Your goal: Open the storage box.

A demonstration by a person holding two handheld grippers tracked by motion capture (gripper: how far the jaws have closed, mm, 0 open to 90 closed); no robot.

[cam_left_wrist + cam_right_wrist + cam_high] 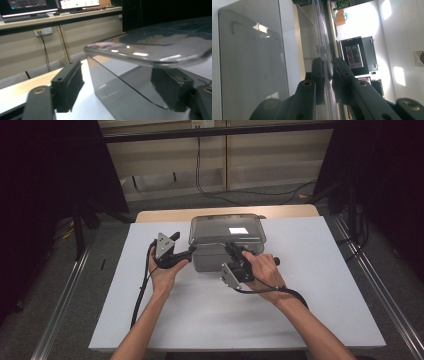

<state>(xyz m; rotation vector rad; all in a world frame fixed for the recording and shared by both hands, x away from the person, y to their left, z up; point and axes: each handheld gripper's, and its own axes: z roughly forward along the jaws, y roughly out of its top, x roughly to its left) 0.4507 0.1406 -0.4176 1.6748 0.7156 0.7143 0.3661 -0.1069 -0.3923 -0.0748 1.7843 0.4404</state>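
Observation:
A clear plastic box (227,255) with a clear lid (227,227) stands at the middle back of the white table (310,290). My left gripper (190,251) is at the box's front left corner. In the left gripper view its jaws (120,87) straddle the box wall (120,102) under the lid's rim (150,56); the left pad (71,86) stands off the wall, so the gripper is open. My right gripper (233,248) reaches the lid's front edge. In the right gripper view it (329,75) is shut on the thin lid edge (322,37).
A wooden strip (165,215) runs behind the white surface. Cables (210,190) lie on the floor beyond it, and metal rails (65,295) flank the table. Monitors (30,6) stand on a shelf in the left gripper view.

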